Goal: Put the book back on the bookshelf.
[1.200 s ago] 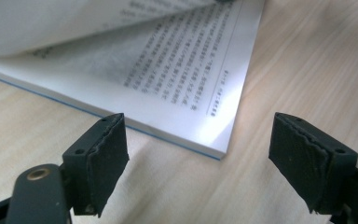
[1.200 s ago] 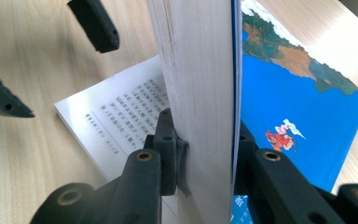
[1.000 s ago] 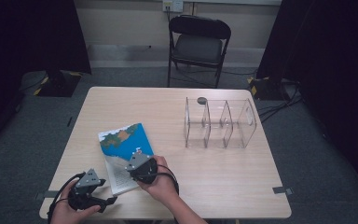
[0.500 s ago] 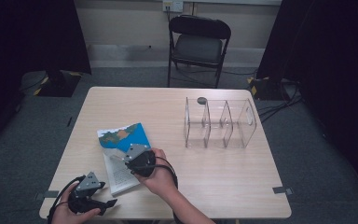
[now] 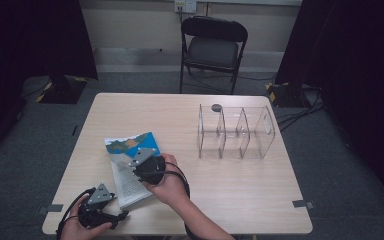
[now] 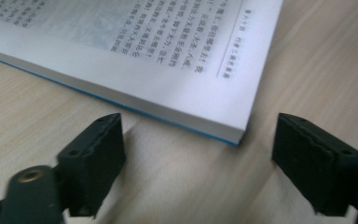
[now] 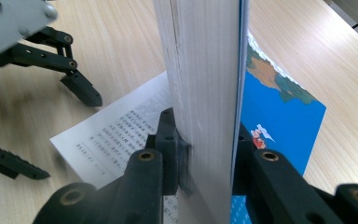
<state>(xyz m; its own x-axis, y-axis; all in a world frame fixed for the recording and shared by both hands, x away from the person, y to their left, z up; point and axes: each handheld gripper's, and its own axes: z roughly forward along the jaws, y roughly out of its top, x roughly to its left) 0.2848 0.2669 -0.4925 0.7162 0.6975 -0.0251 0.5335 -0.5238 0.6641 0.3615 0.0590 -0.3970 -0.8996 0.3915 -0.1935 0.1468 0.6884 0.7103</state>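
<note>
Having shifted up-table since a second ago, right gripper [image 5: 139, 161] now clamping a raised sheaf of the book [image 5: 130, 175] with its cover, lifting it off the open page near the table's [image 5: 240, 185] front-left. Left gripper [image 6: 198, 163] waiting, jaws wide, beside the corner. Possibly tearing or slipping pages if pulled hard.

one book [image 5: 130, 167], one organizer [image 5: 236, 132] (clear), two grippers [image 5: 147, 167]

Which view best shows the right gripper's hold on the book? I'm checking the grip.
The right gripper view: the right gripper clamps a block of the book's pages. The high view shows it small; the left gripper view, a page corner.
</note>
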